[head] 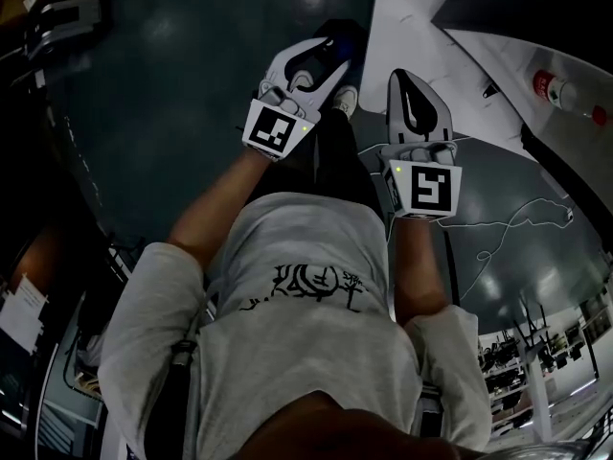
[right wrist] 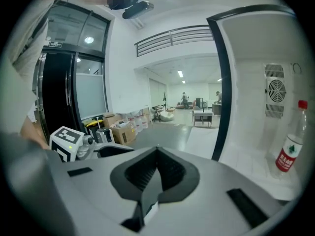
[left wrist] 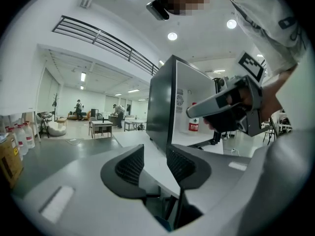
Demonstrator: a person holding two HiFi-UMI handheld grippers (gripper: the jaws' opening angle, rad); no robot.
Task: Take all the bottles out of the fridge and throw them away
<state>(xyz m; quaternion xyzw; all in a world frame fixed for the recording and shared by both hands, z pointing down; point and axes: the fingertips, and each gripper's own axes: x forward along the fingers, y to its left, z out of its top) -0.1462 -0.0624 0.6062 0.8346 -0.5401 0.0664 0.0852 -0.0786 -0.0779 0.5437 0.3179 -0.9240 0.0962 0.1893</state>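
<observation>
A clear plastic bottle (right wrist: 289, 146) with a red cap and red label stands inside the open white fridge (right wrist: 246, 107); the head view shows the same bottle (head: 567, 92) at the far right. My right gripper (right wrist: 157, 155) is shut with nothing in it and points toward the fridge's dark door edge, left of the bottle and well short of it. My left gripper (left wrist: 154, 162) is open and holds nothing. In the head view the left gripper (head: 326, 57) and the right gripper (head: 410, 82) are side by side in front of the person's chest.
The fridge's dark side (left wrist: 161, 102) faces the left gripper. Cardboard boxes and jugs (right wrist: 123, 128) stand along the wall on the left. A table (right wrist: 203, 116) stands far off in the hall. A white cable (head: 517, 220) lies on the floor by the fridge.
</observation>
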